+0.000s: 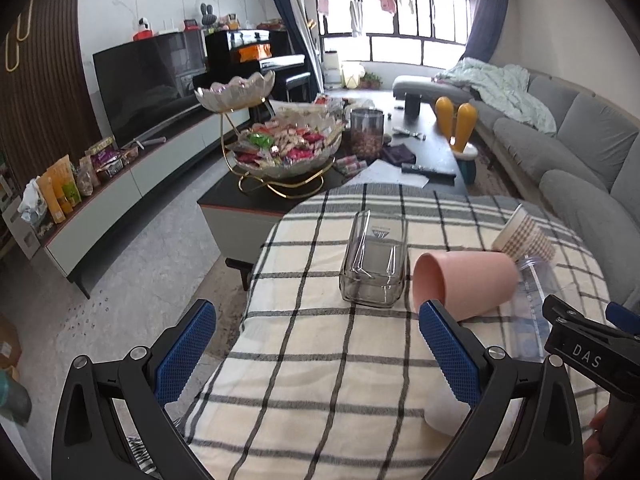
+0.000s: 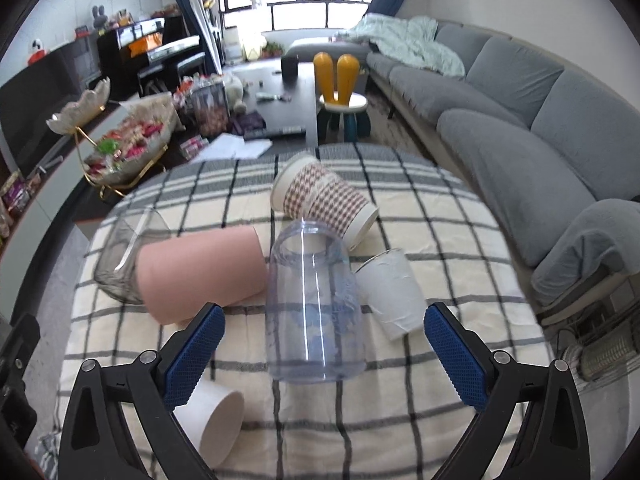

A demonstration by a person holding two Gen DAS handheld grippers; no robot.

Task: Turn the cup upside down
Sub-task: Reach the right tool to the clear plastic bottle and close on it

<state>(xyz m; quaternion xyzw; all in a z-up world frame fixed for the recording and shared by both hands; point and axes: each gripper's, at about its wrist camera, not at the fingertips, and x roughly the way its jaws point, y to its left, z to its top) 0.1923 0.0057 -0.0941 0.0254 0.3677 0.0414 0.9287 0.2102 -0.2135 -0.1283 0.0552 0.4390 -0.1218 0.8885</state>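
Several cups lie on their sides on a plaid-covered table [image 2: 420,240]. A clear bluish plastic cup [image 2: 312,304] lies between the fingers of my open right gripper [image 2: 324,320], mouth pointing away. A pink cup [image 2: 200,272] lies to its left, also in the left wrist view [image 1: 468,280]. A houndstooth paper cup [image 2: 324,196] lies behind, a white cup [image 2: 392,292] to the right, another white cup [image 2: 212,424] near the left finger. A smoky glass cup [image 1: 374,264] lies ahead of my open, empty left gripper [image 1: 316,344].
The plaid cloth's edge [image 1: 256,264] drops off to the left. Beyond stand a dark coffee table with a snack bowl stand [image 1: 280,148], a grey sofa [image 2: 520,120] on the right and a TV cabinet [image 1: 120,184] on the left.
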